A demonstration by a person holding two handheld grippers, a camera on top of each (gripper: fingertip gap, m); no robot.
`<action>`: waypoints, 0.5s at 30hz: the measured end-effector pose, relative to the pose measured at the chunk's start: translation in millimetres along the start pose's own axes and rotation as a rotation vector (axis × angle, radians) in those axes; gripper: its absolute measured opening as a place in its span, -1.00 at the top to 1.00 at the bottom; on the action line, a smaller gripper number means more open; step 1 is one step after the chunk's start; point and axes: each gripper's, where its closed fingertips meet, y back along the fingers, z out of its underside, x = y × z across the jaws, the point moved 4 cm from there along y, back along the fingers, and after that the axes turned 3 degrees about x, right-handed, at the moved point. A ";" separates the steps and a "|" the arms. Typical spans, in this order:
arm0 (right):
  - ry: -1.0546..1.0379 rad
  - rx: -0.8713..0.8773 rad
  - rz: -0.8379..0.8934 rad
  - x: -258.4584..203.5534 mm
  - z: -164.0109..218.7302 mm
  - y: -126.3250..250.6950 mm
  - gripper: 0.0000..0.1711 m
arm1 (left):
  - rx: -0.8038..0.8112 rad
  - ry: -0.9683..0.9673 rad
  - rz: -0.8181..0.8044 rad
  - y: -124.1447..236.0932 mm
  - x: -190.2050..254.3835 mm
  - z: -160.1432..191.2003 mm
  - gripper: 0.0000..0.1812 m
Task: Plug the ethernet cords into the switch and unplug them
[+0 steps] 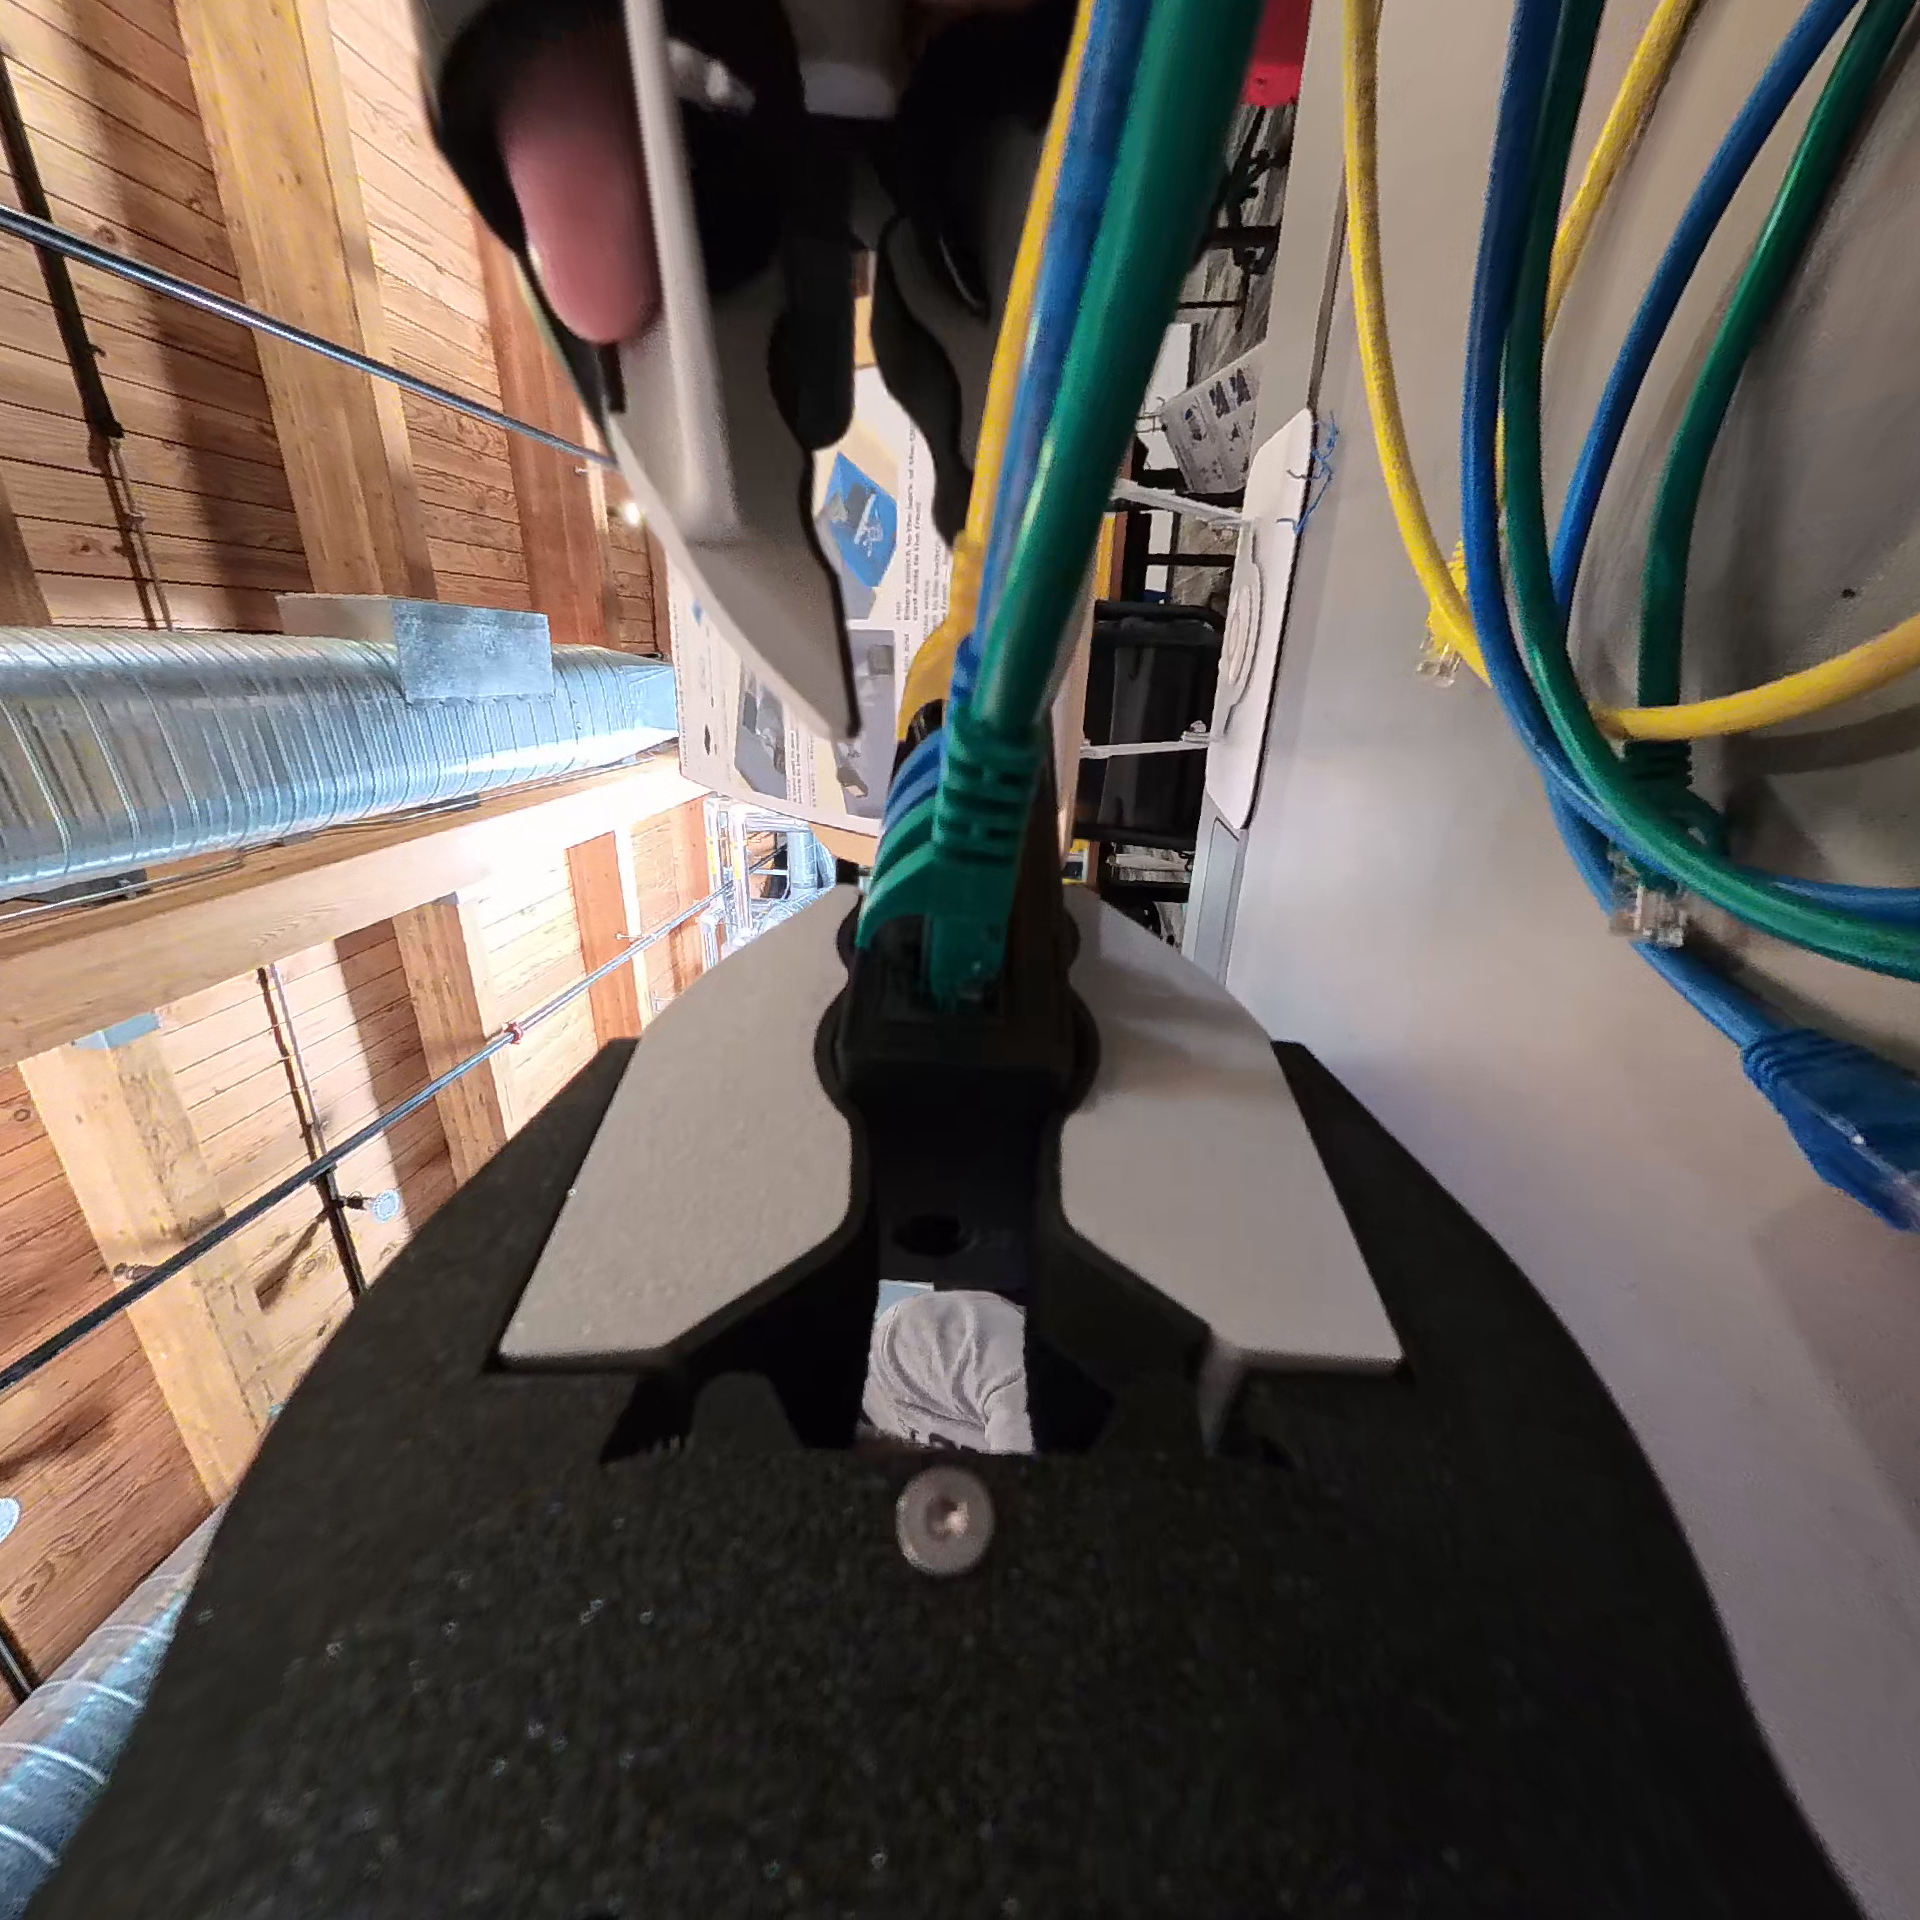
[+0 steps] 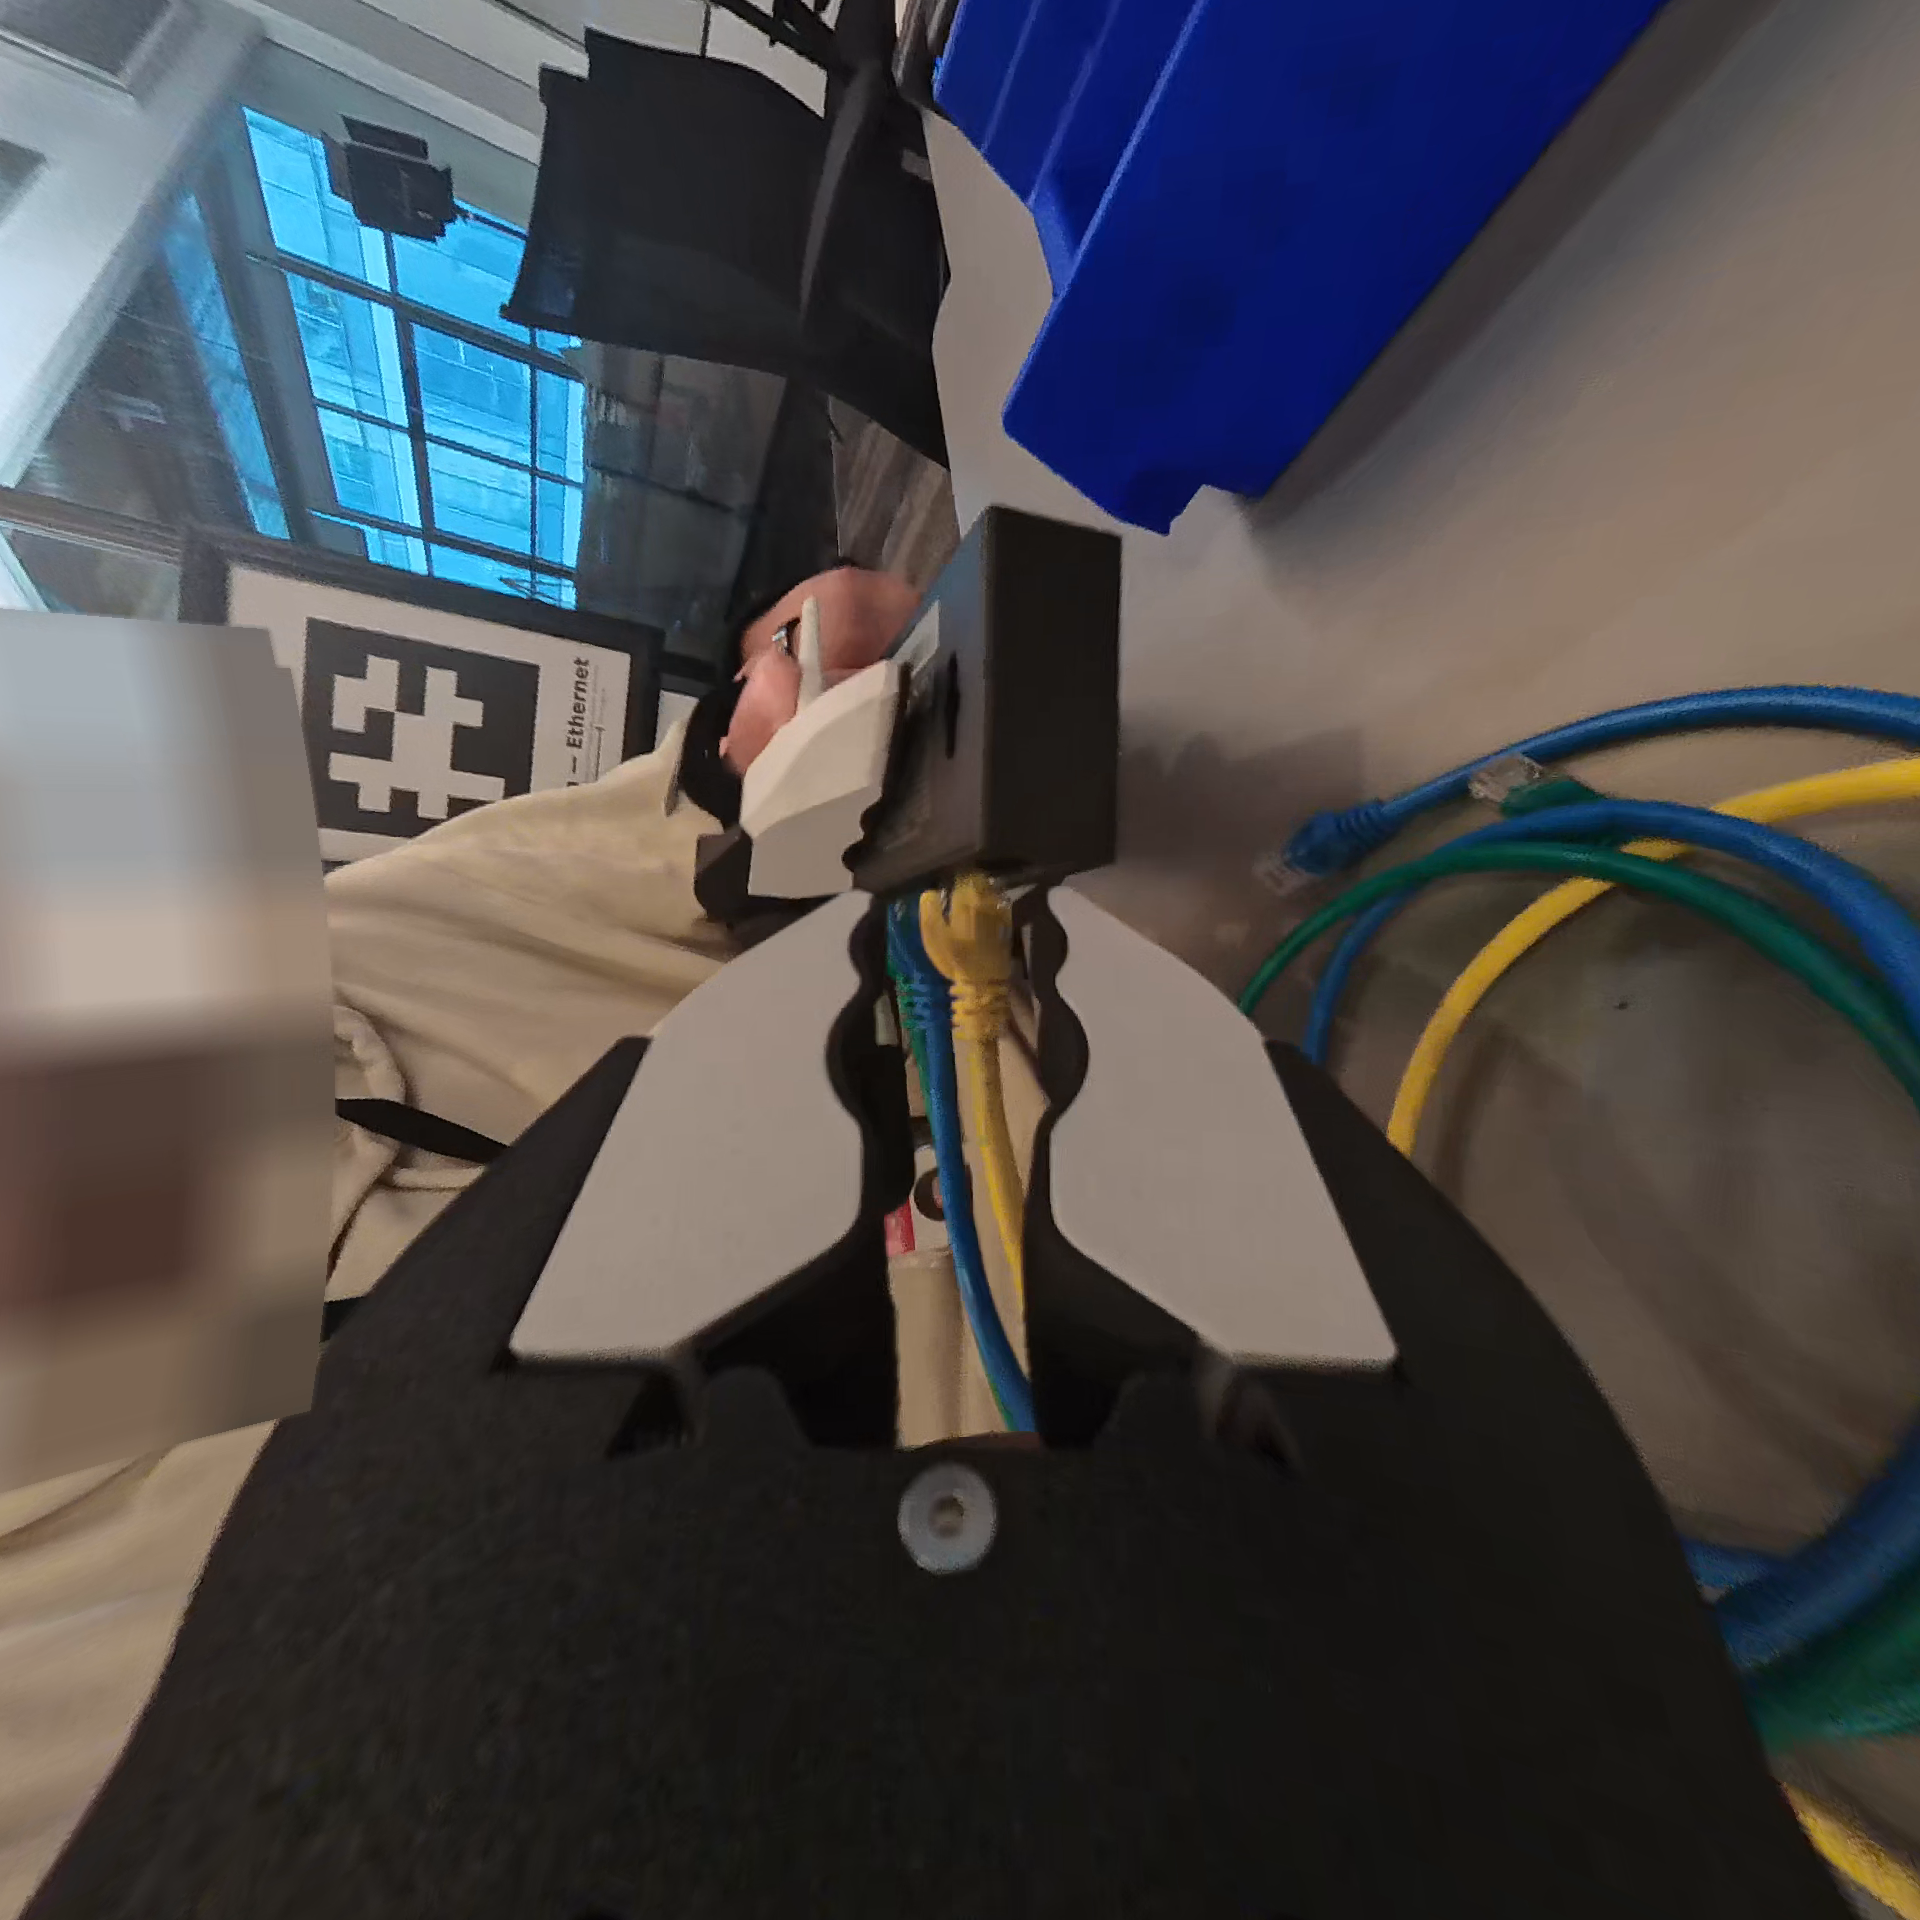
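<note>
You're working over a grey table (image 2: 1455, 582) under wood ceiling (image 1: 312, 312); loose cords (image 2: 1558, 862) and blue bin (image 2: 1247, 260) lying right; left gripper (image 1: 961, 1049) clamping the switch (image 2: 1029, 707), right gripper (image 2: 951, 997) closing around the yellow cord (image 2: 977, 966)

The switch (image 1: 956, 1049) shows only one narrow black end in the left wrist view, the rest buried between the left gripper (image 1: 956, 997)'s fingers. Its ports cannot be counted; the green plug (image 1: 971, 883) hides them, and the blue and yellow plugs behind that plug are mostly covered. Above the switch, the right gripper (image 1: 727, 447) is blurred and cut by the top edge. In the right wrist view, the yellow plug (image 2: 971, 935) covers the switch's socket face, and whether the right gripper's fingers touch that plug cannot be told. Left of the switch (image 2: 1023, 717), a mosaic patch covers part of the scene.
</note>
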 end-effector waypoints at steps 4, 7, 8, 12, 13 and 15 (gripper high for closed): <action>-0.003 0.007 -0.001 4.8 -0.7 -0.7 0.83 | 0.001 0.006 0.016 0.0 2.7 -0.5 0.66; 0.010 0.004 0.006 5.4 -0.6 -0.5 0.82 | -0.002 0.011 0.021 -0.5 3.4 -0.4 0.66; 0.005 0.004 -0.002 5.4 -0.6 -0.5 0.82 | -0.002 0.011 0.020 -0.6 3.1 -0.2 0.66; -0.020 -0.037 -0.021 7.3 5.7 -5.7 0.76 | -0.014 0.012 0.020 -2.2 2.2 3.9 0.67; -0.024 -0.017 -0.024 7.4 4.0 -6.6 0.78 | -0.016 0.009 0.021 -2.3 2.4 4.7 0.67; -0.031 0.019 -0.045 5.6 -0.8 -6.1 0.79 | -0.014 0.008 0.018 -1.7 2.2 4.6 0.67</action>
